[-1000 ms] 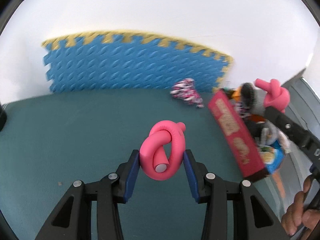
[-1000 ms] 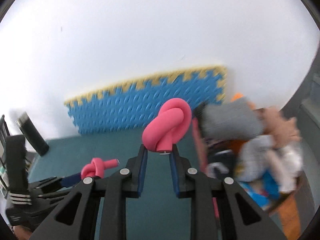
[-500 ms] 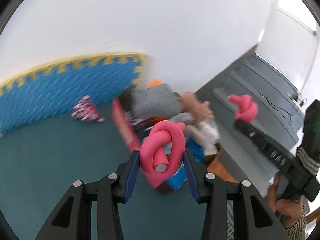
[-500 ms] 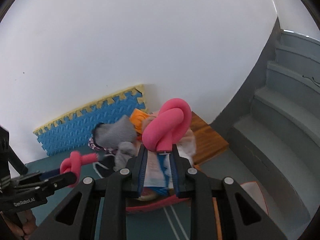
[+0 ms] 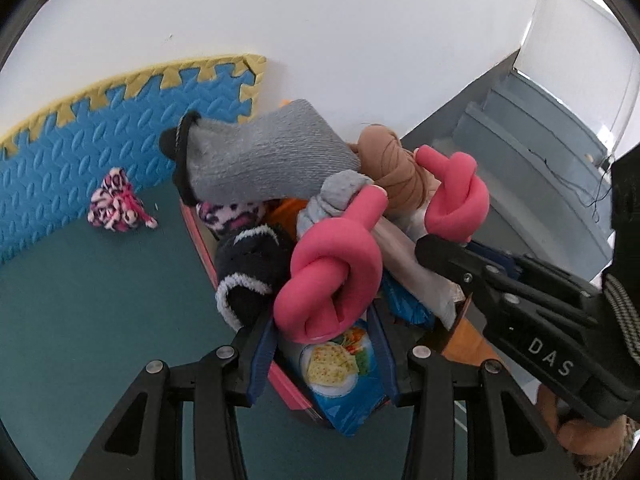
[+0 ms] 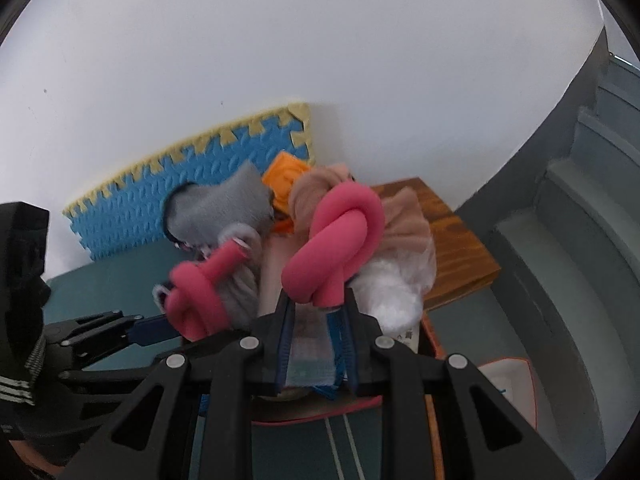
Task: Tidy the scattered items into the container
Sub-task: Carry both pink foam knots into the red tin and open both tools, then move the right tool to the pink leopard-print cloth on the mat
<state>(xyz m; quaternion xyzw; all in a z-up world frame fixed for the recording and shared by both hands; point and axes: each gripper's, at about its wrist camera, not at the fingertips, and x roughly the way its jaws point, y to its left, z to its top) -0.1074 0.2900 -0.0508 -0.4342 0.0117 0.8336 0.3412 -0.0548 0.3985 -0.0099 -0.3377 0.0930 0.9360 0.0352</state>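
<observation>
Already the red box (image 5: 199, 240) brims with socks; each claw, left (image 5: 322, 334) and right (image 6: 316, 312), grips a pink knot (image 5: 332, 276).

The right gripper (image 6: 316, 312) is clamped on a knotted pink foam tube (image 6: 340, 240), its blue pads pressing the lower end of the knot. This knot hangs over a red box (image 6: 430, 340) heaped with soft things: a grey sock (image 6: 224, 208), an orange cloth (image 6: 286, 178), beige fabric (image 6: 400, 220) and a white fluffy piece (image 6: 396, 296). Left of the box, the left gripper (image 6: 160, 326) holds a second pink knot (image 6: 198, 292), blurred. Behind the box a blue foam mat (image 6: 160, 200) with a yellow edge leans on the white wall (image 6: 280, 40). A wooden board (image 6: 456, 248) lies right of the box, grey steps (image 6: 580, 200) beyond it.
</observation>
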